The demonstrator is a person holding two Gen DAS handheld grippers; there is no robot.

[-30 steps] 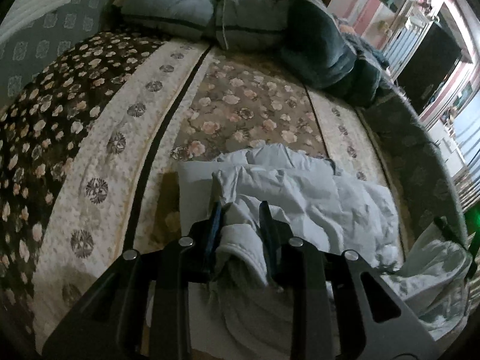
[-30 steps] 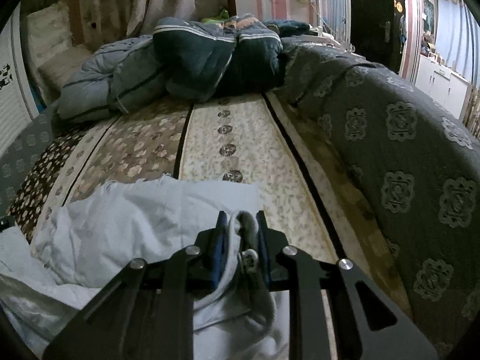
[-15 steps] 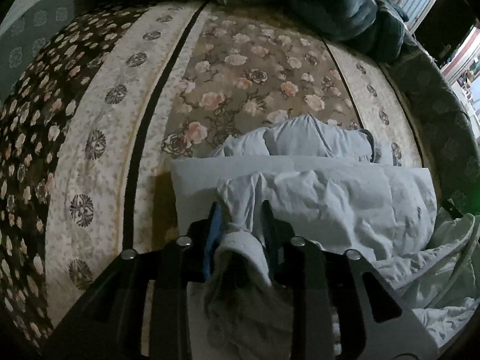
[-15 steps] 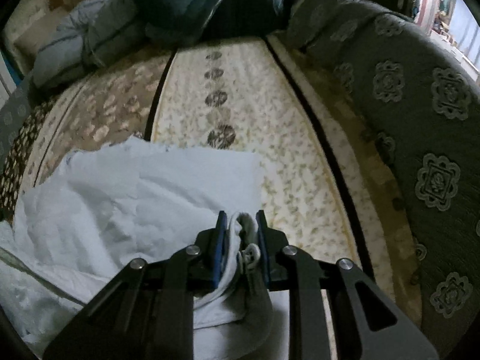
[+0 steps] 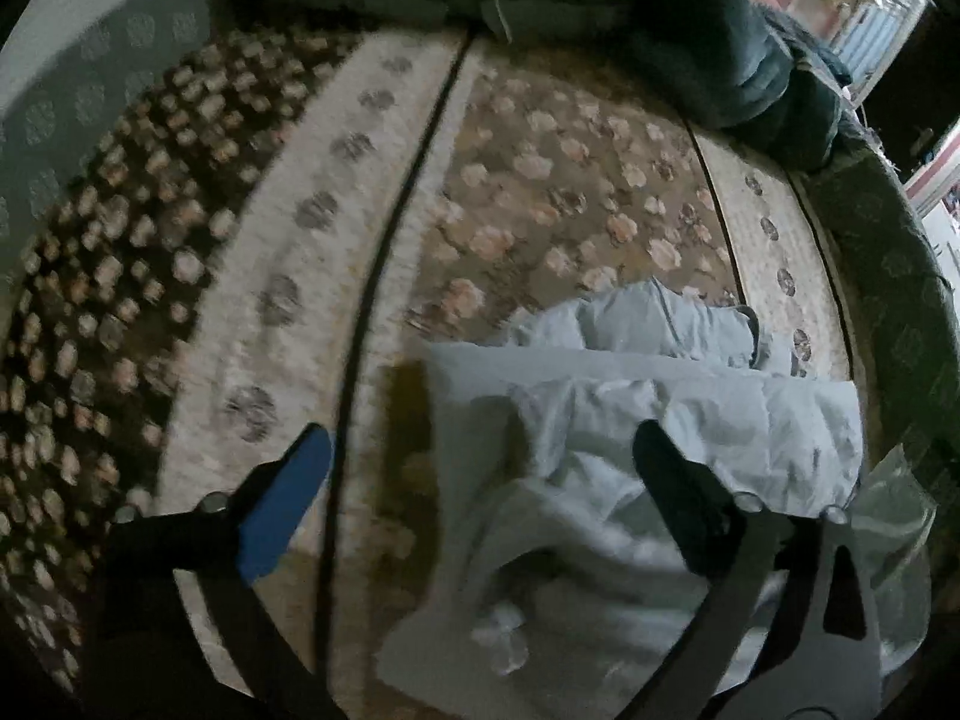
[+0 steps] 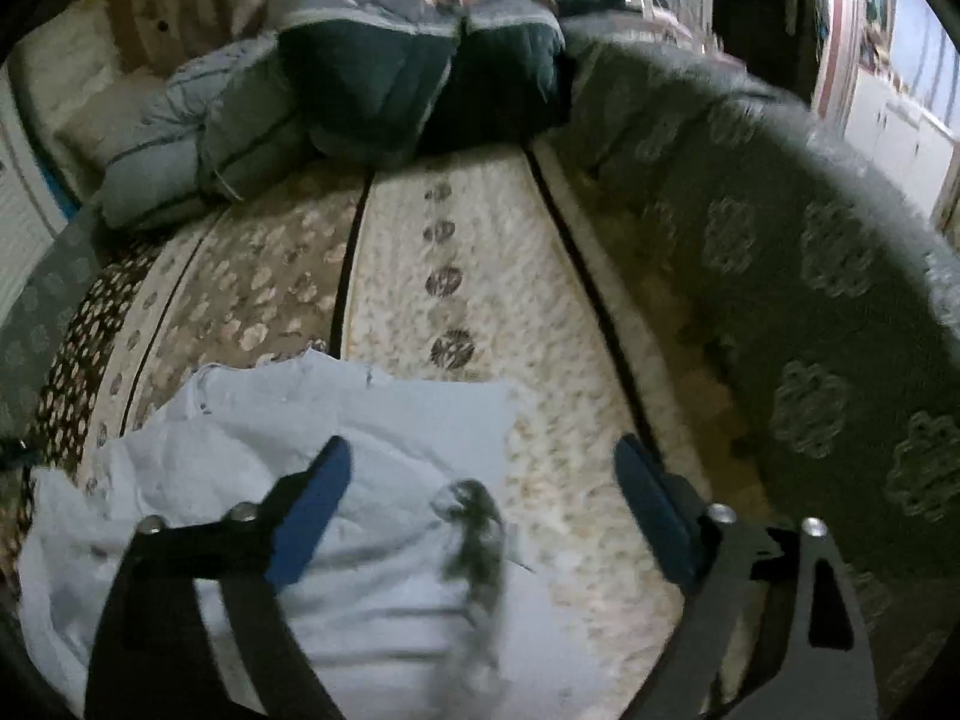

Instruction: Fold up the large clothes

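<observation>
Left gripper (image 5: 480, 468): jaws have just been opening and stand wide apart, nothing gripped; the pale blue garment (image 5: 648, 420) lies loose between and under them, the blue pad at lower left over bare bedspread (image 5: 288, 276), the dark finger at lower right over the cloth. Right gripper (image 6: 480, 474): jaws have just been opening too, spread wide, holding nothing; a dark-edged fold of the garment (image 6: 372, 432) sits between them, clear of both blue pads. In the left wrist view the garment lies bunched at lower centre and right of frame, on the floral bedspread. In the right wrist view it fills the lower left, with its far edge across mid-frame. Folded quilts (image 6: 372, 96) are piled at the top of both views, a grey patterned blanket (image 6: 780, 276) runs down the right side of the right wrist view. Both views are motion-blurred.
</observation>
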